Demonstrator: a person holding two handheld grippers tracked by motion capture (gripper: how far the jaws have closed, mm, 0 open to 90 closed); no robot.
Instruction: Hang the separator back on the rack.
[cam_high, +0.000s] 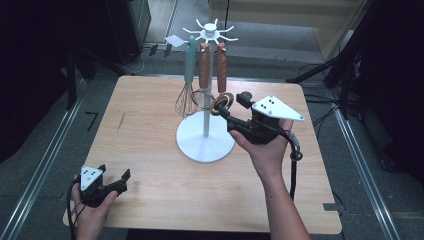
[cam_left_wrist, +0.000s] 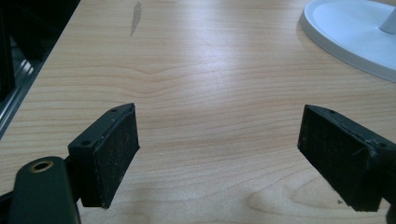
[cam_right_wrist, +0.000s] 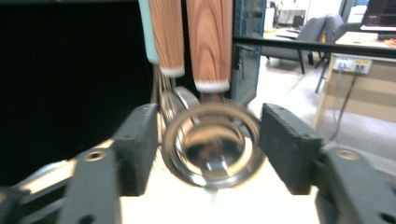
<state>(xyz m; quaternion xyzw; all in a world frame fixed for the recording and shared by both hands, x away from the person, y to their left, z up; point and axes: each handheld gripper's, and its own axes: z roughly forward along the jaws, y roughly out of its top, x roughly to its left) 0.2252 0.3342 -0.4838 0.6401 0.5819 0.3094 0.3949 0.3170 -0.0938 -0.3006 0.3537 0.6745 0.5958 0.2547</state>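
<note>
Right gripper (cam_right_wrist: 210, 149) brackets hanging metal-ringed utensil (cam_right_wrist: 212, 144), jaws loose.

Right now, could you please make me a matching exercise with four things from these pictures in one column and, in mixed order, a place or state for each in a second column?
Things:
1. whisk with the mint-green handle
2. round white base of the stand
3. left gripper
4. utensil with a wooden handle and a metal ring head

Places or states:
A. hangs on the rack between the open jaws of the right gripper
B. near the table's front left corner, jaws open and empty
C. stands on the wooden table
D. hangs leftmost on the rack

Pairs: 1-D, 2-C, 3-B, 4-A
</note>
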